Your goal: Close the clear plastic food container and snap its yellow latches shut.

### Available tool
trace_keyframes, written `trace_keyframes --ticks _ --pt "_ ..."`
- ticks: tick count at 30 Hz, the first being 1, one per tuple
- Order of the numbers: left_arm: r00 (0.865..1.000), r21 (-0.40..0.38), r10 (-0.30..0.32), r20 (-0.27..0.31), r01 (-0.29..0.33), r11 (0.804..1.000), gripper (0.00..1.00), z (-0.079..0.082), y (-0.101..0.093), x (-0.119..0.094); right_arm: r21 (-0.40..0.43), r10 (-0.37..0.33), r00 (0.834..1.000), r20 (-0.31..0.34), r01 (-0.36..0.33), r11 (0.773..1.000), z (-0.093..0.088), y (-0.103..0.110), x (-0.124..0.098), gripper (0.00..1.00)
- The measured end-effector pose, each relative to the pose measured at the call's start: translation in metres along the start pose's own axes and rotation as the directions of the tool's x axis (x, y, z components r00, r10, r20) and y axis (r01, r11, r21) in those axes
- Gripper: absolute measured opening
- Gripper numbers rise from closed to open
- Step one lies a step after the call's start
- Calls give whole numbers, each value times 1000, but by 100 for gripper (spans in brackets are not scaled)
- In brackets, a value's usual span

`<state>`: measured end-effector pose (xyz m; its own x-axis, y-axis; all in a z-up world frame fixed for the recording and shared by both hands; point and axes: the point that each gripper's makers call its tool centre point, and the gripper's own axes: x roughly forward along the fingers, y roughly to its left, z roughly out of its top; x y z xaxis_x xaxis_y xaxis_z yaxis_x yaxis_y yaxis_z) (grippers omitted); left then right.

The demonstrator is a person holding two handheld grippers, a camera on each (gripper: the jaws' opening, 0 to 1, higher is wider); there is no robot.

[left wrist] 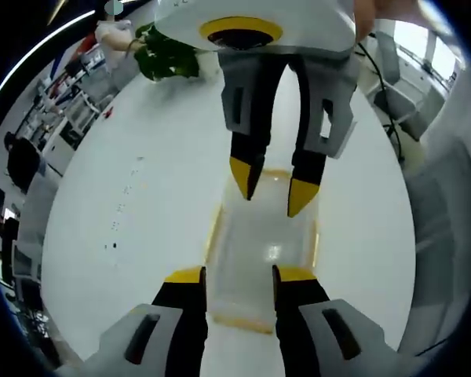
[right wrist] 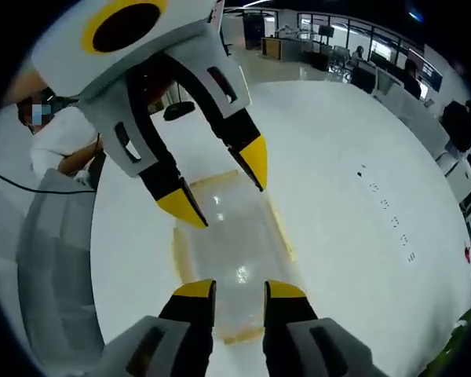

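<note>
The clear plastic food container [left wrist: 261, 250] lies flat on the white table [left wrist: 141, 236] with yellow strips along its edges. Its lid looks down, and I cannot tell how the latches stand. My left gripper [left wrist: 239, 275] hovers open over the container's near end, with its yellow-tipped jaws apart. The right gripper [left wrist: 273, 187] comes in from the top, open above the far end. In the right gripper view the container [right wrist: 231, 251] sits between my right gripper [right wrist: 239, 289], open at its near end, and the left gripper [right wrist: 220, 184], open over the far end.
A green leafy plant [left wrist: 169, 55] stands at the far edge of the table. A person in white [right wrist: 59, 145] sits beside the table near a grey chair [right wrist: 55, 259]. Small dark marks [right wrist: 385, 208] dot the tabletop. Office desks and chairs surround the table.
</note>
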<state>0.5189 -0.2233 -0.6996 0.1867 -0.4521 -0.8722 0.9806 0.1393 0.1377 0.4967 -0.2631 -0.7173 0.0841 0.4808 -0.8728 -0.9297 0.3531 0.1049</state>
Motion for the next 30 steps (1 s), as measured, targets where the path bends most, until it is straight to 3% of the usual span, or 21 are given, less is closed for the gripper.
trace_keyframes --ticks 30 --pt "999 26 -32 35 31 999 30 13 -10 12 -20 49 996 76 -48 999 18 3 8 17"
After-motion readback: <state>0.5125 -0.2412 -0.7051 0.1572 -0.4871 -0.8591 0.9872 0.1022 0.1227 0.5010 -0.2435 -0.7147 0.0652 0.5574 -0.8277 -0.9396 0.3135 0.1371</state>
